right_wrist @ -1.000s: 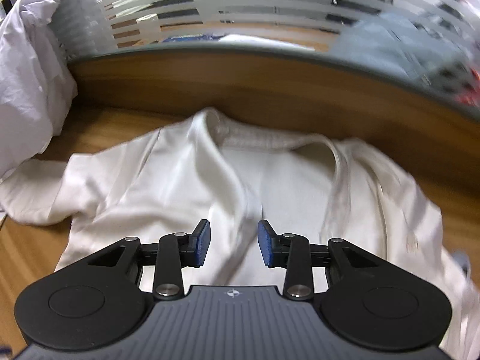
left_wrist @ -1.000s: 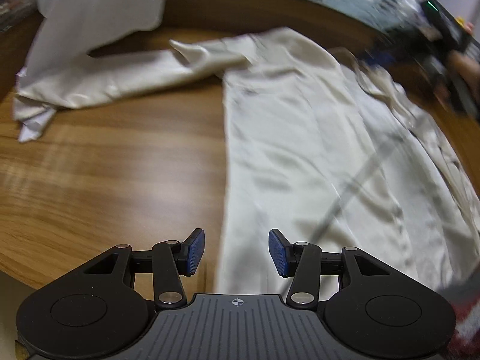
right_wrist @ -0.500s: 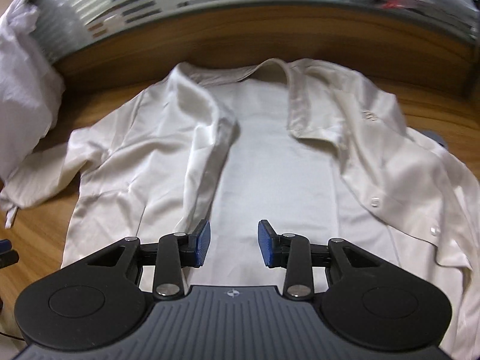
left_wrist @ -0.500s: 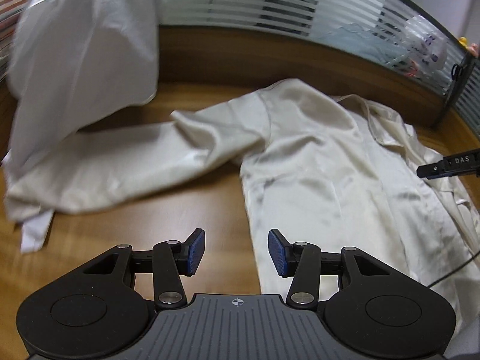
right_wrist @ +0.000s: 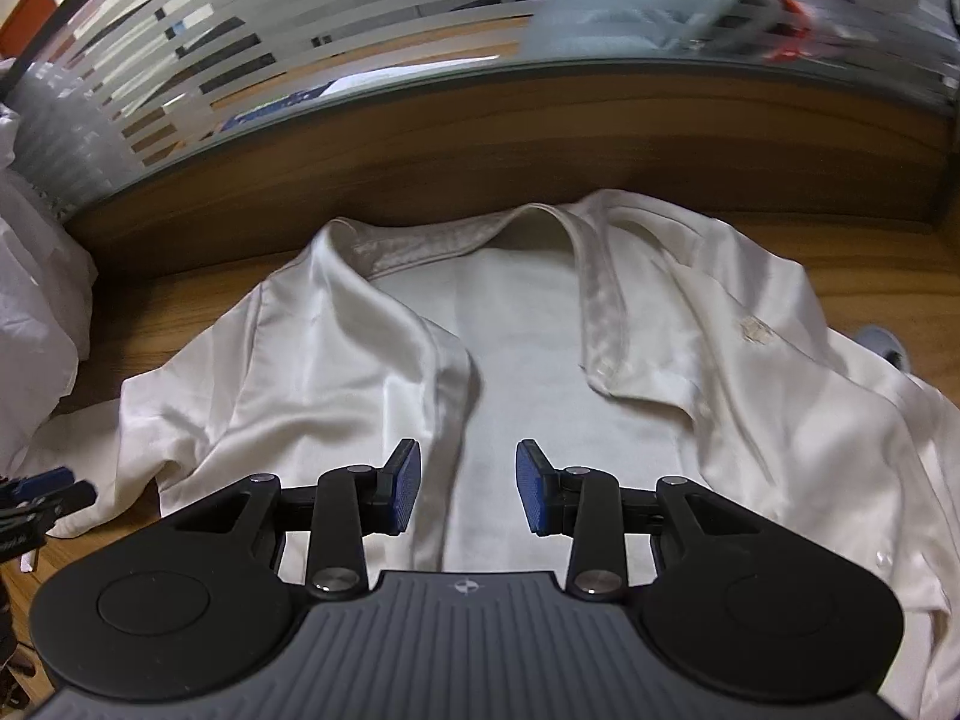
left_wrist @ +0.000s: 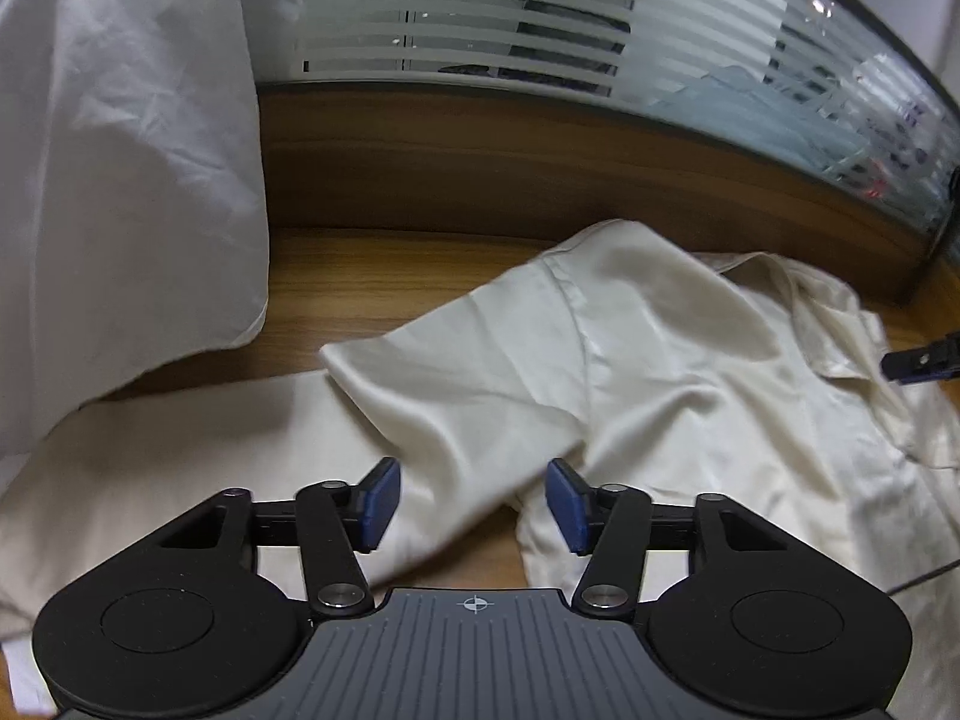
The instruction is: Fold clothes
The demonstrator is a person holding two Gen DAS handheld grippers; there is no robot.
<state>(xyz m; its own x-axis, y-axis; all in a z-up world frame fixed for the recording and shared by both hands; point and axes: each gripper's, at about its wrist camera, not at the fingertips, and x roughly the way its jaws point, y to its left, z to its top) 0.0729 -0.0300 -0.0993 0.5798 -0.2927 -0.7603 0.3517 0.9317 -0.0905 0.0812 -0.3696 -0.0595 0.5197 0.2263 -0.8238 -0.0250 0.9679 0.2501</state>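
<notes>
From the left wrist view, the left gripper [left_wrist: 474, 504] has its two blue pads apart, with nothing pinched. Right under it lies the long sleeve [left_wrist: 456, 396] of a cream satin shirt [left_wrist: 690, 372]. The sleeve runs out sideways over the wooden table [left_wrist: 372, 276] and is bent over on itself, so it makes a soft bump. A big white cloth [left_wrist: 120, 168] hangs at the side and touches the far end of the sleeve.

From the right wrist view, the right gripper [right_wrist: 468, 489] is also apart and holds nothing. The shirt [right_wrist: 336, 372] lies on its back, open at the front, with the collar [right_wrist: 456, 240] by the wooden wall [right_wrist: 480, 138]. The two front flaps [right_wrist: 750, 372] are wrinkled and spread wide, so the inside shows. The right gripper hangs over the middle, near the edge of one flap.

This cloth looks shiny and slippery. If a gripper pinches only a thin bit, the cloth may slide out. If the left gripper grabs the bent sleeve, it may catch two layers and make a crooked fold. The white cloth could get dragged along too.
</notes>
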